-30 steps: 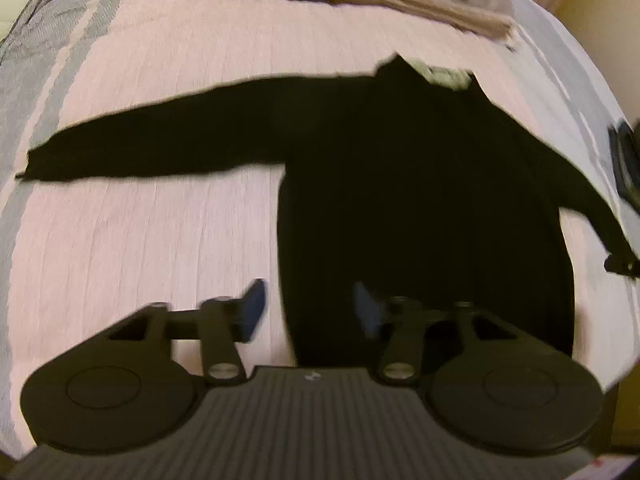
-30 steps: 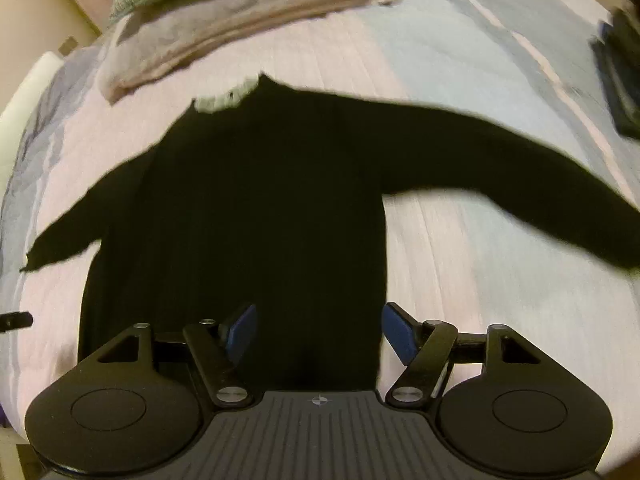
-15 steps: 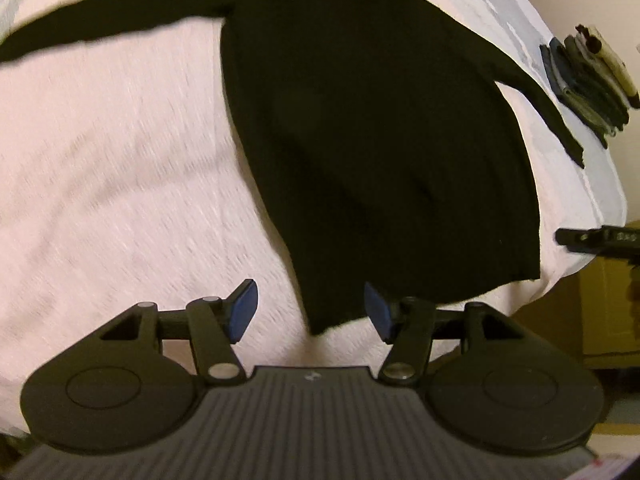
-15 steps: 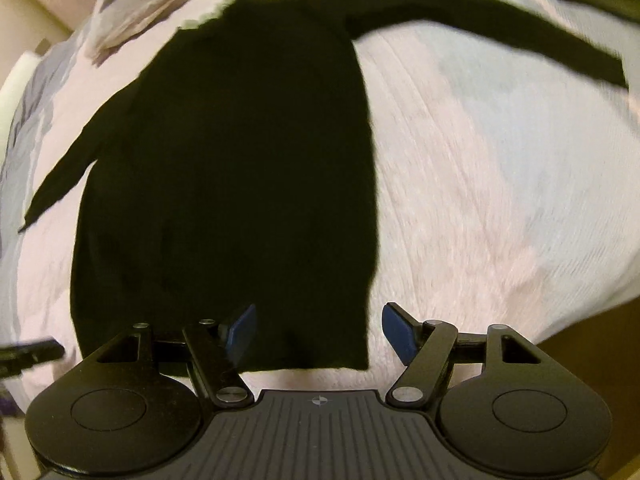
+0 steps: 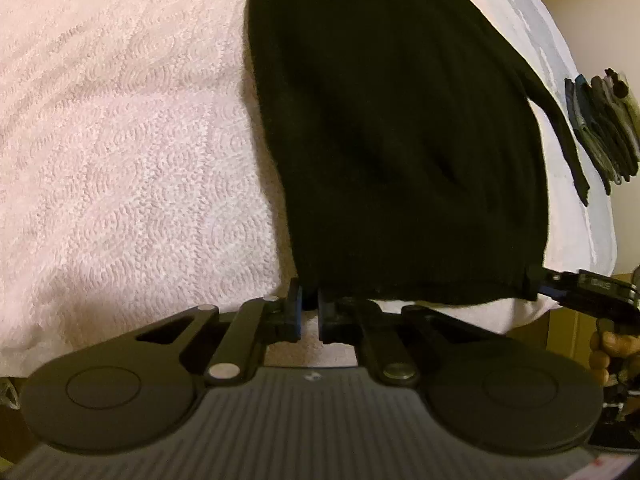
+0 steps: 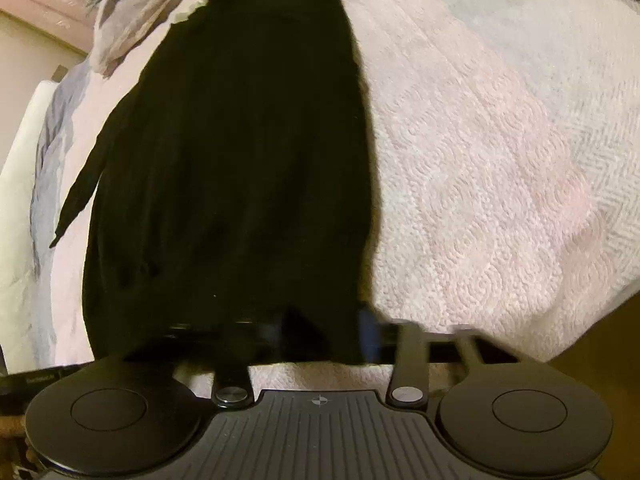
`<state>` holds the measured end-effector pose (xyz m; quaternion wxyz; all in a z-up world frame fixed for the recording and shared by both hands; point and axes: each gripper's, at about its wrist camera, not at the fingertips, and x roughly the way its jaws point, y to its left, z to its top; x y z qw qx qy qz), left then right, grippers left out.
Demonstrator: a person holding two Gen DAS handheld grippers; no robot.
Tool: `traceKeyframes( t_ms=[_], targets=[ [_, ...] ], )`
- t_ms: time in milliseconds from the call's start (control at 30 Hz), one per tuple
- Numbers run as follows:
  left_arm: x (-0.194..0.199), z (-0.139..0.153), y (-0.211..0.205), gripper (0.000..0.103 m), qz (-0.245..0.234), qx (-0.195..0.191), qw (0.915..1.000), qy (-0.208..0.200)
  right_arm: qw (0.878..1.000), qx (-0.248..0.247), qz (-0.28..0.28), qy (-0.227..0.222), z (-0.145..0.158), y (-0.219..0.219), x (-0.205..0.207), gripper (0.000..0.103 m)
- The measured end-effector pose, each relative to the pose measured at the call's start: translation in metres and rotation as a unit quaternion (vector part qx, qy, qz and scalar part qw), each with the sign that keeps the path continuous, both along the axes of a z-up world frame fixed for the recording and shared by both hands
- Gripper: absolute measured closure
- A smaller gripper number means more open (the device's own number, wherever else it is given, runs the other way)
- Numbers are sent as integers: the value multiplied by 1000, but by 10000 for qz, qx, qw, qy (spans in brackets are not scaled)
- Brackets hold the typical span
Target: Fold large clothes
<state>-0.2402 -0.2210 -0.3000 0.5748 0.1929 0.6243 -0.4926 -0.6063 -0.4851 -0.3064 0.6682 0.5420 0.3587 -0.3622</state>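
A black long-sleeved sweater [image 5: 400, 128] lies flat on the pink bedspread [image 5: 120, 140], its hem towards me at the bed's near edge. My left gripper [image 5: 309, 316] is shut on the hem's left corner, its pads a narrow gap apart with dark knit between them. My right gripper [image 6: 324, 332] straddles the hem's right corner [image 6: 344, 344]. Its blue right pad [image 6: 366, 332] shows, while the other finger is lost in blur and black fabric. In the left wrist view the right gripper [image 5: 536, 284] touches that same corner. One sleeve [image 6: 76, 200] lies beside the body.
A stack of folded dark clothes [image 5: 604, 132] sits at the bed's right edge. A folded beige blanket [image 6: 132, 28] lies past the collar. The bed's near edge drops off just under both grippers. A person's hand [image 5: 612, 348] holds the right gripper.
Both grippers came down and forward to the hem. The left gripper went from open to shut on the left corner. The right gripper's fingers narrowed around the right corner.
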Motion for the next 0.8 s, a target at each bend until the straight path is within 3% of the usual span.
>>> traceKeyframes(
  t_ms=[33, 300, 567, 600, 700, 800],
  targets=[
    [0, 5, 1, 100, 4, -48, 10000, -27, 10000, 36, -41, -46, 1, -2, -2, 103],
    [-3, 34, 10, 101, -68, -185, 9998, 23, 9973, -108, 572, 455, 47, -8, -32, 103],
    [1, 5, 13, 101, -40, 218, 9998, -4, 9915, 239, 803, 994, 10, -27, -8, 102],
    [2, 6, 12, 101, -66, 236, 9997, -14, 9904, 195, 831, 1089, 13, -27, -4, 95],
    [3, 17, 11, 100, -222, 415, 9987, -207, 9863, -181, 850, 1401, 39, -23, 6, 42],
    [11, 40, 12, 94, -241, 448, 9975, -492, 9861, -416, 736, 1428, 73, -20, 15, 39]
  ],
)
